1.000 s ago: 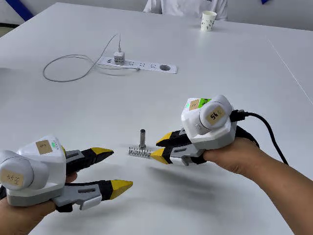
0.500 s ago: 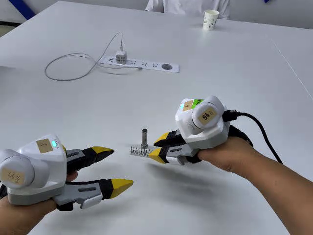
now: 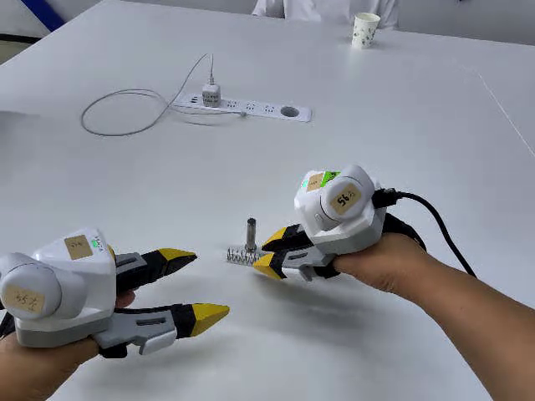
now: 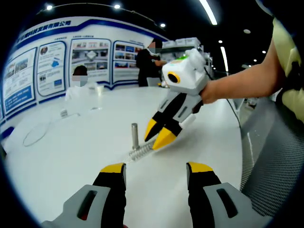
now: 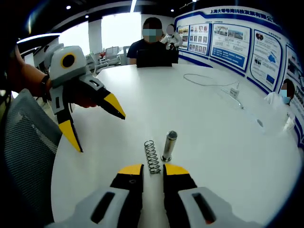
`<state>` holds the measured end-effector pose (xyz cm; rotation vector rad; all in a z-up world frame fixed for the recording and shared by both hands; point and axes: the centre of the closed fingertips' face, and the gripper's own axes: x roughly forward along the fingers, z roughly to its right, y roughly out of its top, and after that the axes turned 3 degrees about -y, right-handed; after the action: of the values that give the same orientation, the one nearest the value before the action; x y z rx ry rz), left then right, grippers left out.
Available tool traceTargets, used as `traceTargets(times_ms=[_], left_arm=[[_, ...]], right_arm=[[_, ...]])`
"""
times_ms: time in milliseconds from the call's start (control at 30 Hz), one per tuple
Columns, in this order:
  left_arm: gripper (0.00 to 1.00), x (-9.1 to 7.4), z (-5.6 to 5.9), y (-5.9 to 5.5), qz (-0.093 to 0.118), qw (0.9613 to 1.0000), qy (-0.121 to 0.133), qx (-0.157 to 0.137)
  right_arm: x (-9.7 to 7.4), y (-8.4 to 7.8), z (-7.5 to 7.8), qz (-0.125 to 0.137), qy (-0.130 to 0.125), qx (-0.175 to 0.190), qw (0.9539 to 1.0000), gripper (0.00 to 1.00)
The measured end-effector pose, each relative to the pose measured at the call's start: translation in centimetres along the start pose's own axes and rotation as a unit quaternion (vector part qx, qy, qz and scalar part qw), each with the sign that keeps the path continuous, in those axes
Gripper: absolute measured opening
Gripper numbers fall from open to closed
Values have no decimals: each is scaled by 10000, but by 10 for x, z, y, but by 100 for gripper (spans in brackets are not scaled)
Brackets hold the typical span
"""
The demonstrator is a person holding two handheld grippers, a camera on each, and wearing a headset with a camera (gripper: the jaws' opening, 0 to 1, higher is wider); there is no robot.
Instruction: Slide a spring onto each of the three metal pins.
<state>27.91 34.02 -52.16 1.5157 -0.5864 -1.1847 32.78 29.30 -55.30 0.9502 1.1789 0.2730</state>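
White desk (image 3: 125,192) stretches away from me, with blue and white display boards (image 4: 52,57) on the wall behind it in the left gripper view. At the far edge stands a paper cup (image 3: 365,30), upright; I cannot tell from here what is in it. Nearer, a white power strip (image 3: 251,108) lies flat with a charger (image 3: 211,94) plugged into it, and a thin cable (image 3: 125,113) loops off to the left.

Close to me, one metal pin (image 3: 250,232) stands upright on the bare desk: a short grey cylinder with a rounded top. The spring (image 3: 241,256) lies on its side just beside the pin's foot, a thin silvery coil, not on the pin.

My right tongs (image 3: 264,256) are low over the desk and point at the spring, jaws drawn narrow with a slim gap between the yellow tips. In the right gripper view the spring's near end sits right at the mouth of that gap; I cannot tell whether a tip touches it, but the jaws are not clamped on it.

My left tongs (image 3: 209,282) hover well apart from the pin, at the lower left of the head view, jaws spread wide and holding nothing.
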Motion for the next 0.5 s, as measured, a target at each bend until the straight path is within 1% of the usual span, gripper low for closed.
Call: traceTargets(times_ms=[500], left_arm=[[52, -2, -1, 0, -36, 10000, 2, 1]], right_arm=[[7, -4, 0, -71, 11, -30, 10000, 15]])
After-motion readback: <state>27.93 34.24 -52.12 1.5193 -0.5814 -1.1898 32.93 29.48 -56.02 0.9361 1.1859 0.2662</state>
